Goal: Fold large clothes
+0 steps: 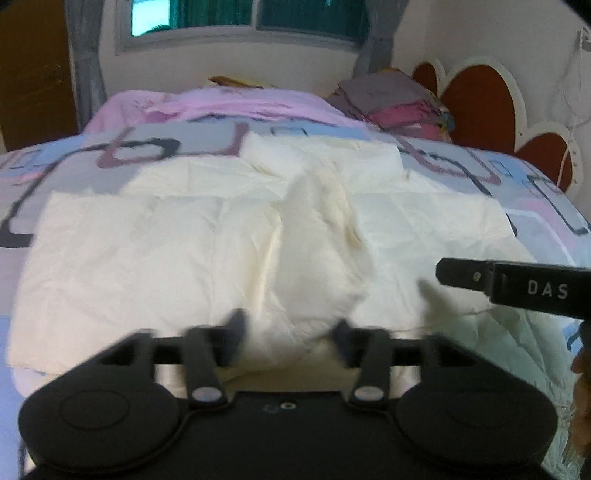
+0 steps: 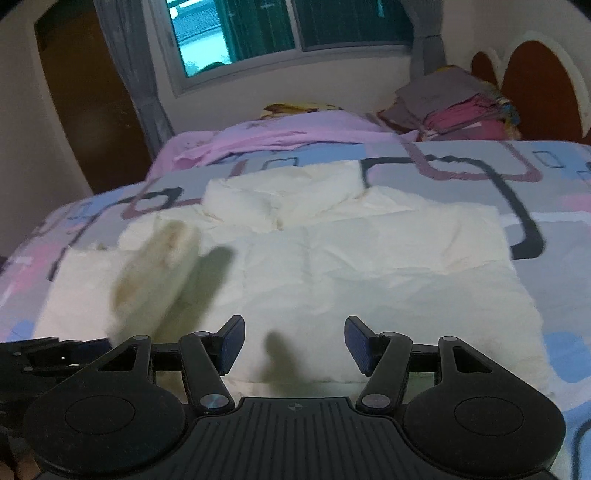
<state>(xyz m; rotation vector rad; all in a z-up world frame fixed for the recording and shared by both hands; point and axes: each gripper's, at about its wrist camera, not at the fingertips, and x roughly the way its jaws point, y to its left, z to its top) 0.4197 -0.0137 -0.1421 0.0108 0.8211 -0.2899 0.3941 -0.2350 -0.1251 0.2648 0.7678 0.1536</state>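
A large cream-white garment (image 1: pixel 207 236) lies spread on the bed, partly folded, with a raised ridge of cloth (image 1: pixel 321 236) running toward the camera. It also shows in the right wrist view (image 2: pixel 369 266), where a lifted blurred flap (image 2: pixel 155 273) stands at the left. My left gripper (image 1: pixel 290 341) is open, its fingers astride the near end of the ridge without closing on it. My right gripper (image 2: pixel 294 345) is open and empty above the garment's near edge. The right gripper's body (image 1: pixel 517 286) shows at the right of the left wrist view.
The bed has a patterned grey, blue and pink cover (image 2: pixel 461 162). A pink sheet (image 1: pixel 236 101) lies at the far end. A stack of folded clothes (image 2: pixel 450 107) sits by the red headboard (image 1: pixel 476 99). A window (image 2: pixel 280 26) and brown door (image 2: pixel 92 96) lie beyond.
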